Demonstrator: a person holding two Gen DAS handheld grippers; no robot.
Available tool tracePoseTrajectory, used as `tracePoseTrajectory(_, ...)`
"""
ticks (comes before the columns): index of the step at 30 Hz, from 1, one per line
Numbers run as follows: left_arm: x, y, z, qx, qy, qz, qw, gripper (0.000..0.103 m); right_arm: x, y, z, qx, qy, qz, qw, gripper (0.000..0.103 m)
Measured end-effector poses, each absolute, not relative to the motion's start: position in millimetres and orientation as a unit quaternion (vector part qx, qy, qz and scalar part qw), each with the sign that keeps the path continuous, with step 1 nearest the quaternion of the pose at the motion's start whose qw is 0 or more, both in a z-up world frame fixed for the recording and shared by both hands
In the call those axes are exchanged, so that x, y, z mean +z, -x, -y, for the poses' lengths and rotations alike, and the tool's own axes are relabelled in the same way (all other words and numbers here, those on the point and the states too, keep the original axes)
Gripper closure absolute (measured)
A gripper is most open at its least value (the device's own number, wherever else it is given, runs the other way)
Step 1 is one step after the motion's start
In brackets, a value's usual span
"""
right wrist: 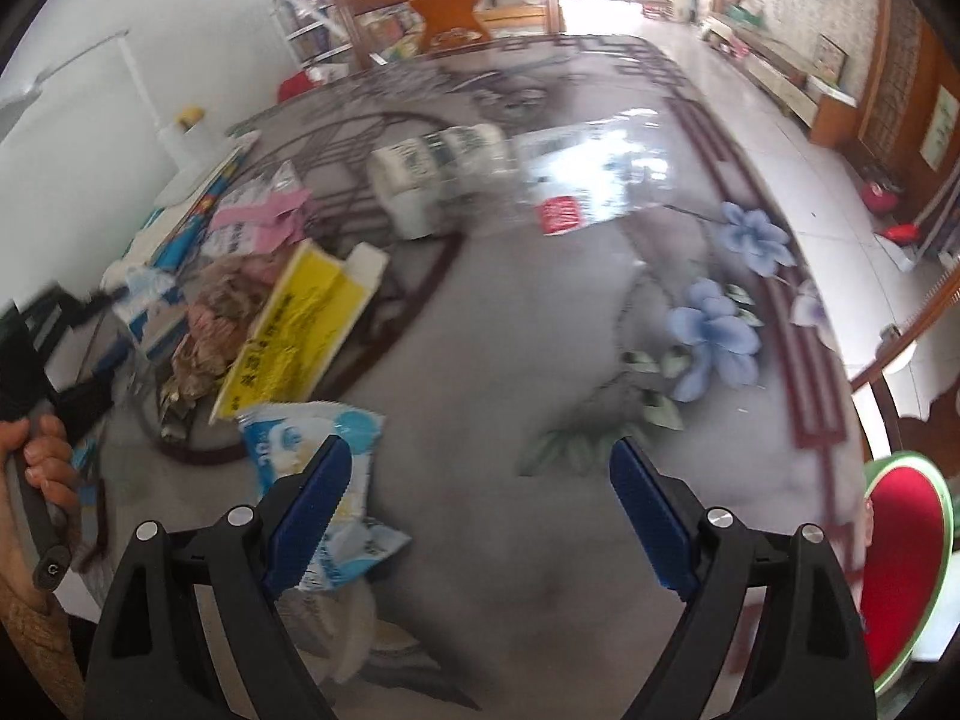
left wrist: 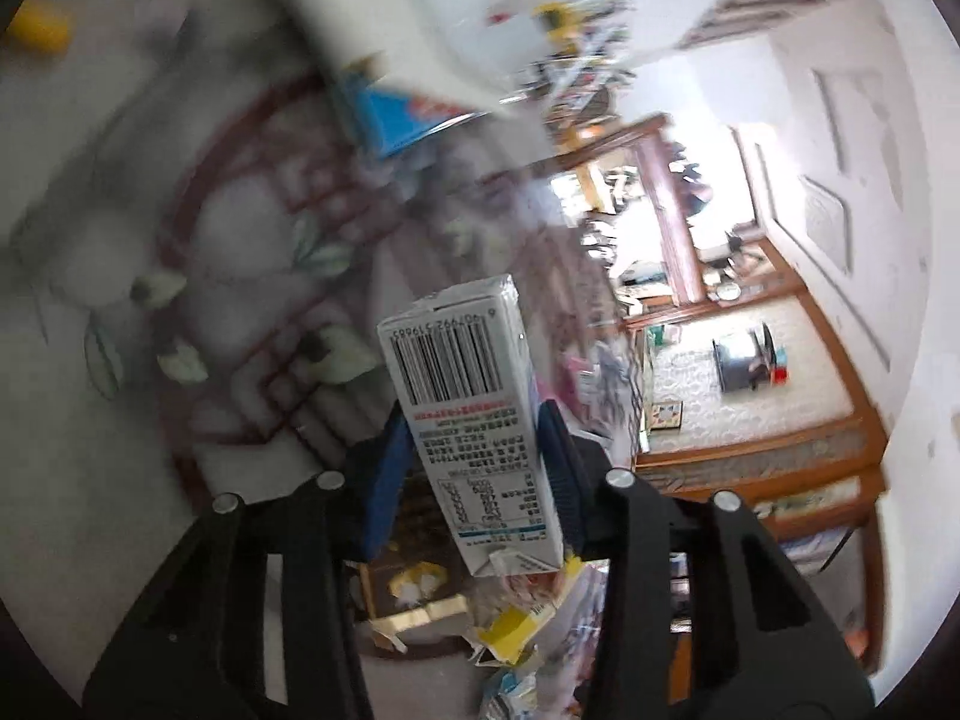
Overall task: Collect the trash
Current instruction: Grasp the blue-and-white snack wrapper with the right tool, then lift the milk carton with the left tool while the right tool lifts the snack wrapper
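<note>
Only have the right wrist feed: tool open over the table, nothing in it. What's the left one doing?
Observer: Left tool is shut on a small drink carton, barcode side facing its camera.
Operator: Anything under it?
Observer: A trash pile lies below the carton: torn yellow and white packaging.
Operator: Nearest piece for the right?
Observer: A blue-white wrapper lies by the right tool's left finger, on the table.

The carton carries an upside-down barcode, its digits partly legible as 319665; other print is unreadable.
</note>
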State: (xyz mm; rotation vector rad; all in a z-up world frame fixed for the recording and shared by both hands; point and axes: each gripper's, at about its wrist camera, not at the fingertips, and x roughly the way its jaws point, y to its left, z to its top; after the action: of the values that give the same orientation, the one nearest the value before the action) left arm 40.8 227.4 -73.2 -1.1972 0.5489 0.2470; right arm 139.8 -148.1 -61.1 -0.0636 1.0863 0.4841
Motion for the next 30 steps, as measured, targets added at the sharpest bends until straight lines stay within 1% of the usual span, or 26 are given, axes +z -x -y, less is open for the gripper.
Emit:
tracePoseTrajectory(5,-21.3,-42.4,-191.8,0.110,0.415,-0.254,0.866,0.062,-67.0,-135.0,130.0,0.260,0.026,-0.515,0.816,0.018)
tracePoseTrajectory(8,-5.0,-47.7,-167.4,0.092,0.352,-0.264,0.893,0.062,-74.8,-133.2,119.5,0.269,0.029,-0.521,0.810,0.018)
tracePoseTrajectory(14,-5.2,-61.8,-143.3,0.045,0.308,-0.310,0.898,0.062,-89.9,-123.7,96.9,0.293,0.064,-0.529,0.794,0.018)
tracePoseTrajectory(15,-4.8,-64.3,-141.8,0.033,0.302,-0.323,0.896,0.062,-91.8,-121.5,93.8,0.297,0.072,-0.530,0.791,0.022)
tracePoseTrajectory(16,-5.6,-66.0,-140.5,0.023,0.296,-0.334,0.895,0.062,-93.4,-119.5,92.7,0.299,0.076,-0.530,0.790,0.033)
tracePoseTrajectory(17,-5.3,-64.8,-139.0,0.013,0.289,-0.342,0.894,0.062,-93.8,-118.1,91.5,0.303,0.079,-0.531,0.788,0.039)
tracePoseTrajectory(18,-3.7,-64.9,-137.8,0.003,0.279,-0.350,0.894,0.062,-94.2,-117.6,91.2,0.306,0.079,-0.533,0.785,0.050)
tracePoseTrajectory(21,-4.4,-66.2,-140.7,0.003,0.252,-0.364,0.897,0.062,-91.1,-118.4,95.8,0.307,0.074,-0.538,0.781,0.067)
tracePoseTrajectory(22,-5.4,-66.3,-141.8,0.005,0.245,-0.371,0.896,0.062,-90.3,-119.6,97.6,0.305,0.070,-0.540,0.782,0.071)
tracePoseTrajectory(26,-14.3,-68.5,-140.8,-0.006,0.245,-0.397,0.885,0.062,-84.2,-128.1,113.4,0.287,0.048,-0.545,0.786,0.072)
tracePoseTrajectory(29,-24.0,-76.4,-125.9,-0.019,0.224,-0.423,0.878,0.062,-80.6,-130.1,122.0,0.284,0.038,-0.551,0.784,0.072)
tracePoseTrajectory(30,-27.5,-78.6,-121.0,-0.021,0.217,-0.430,0.876,0.062,-80.1,-129.7,123.0,0.286,0.037,-0.553,0.782,0.070)
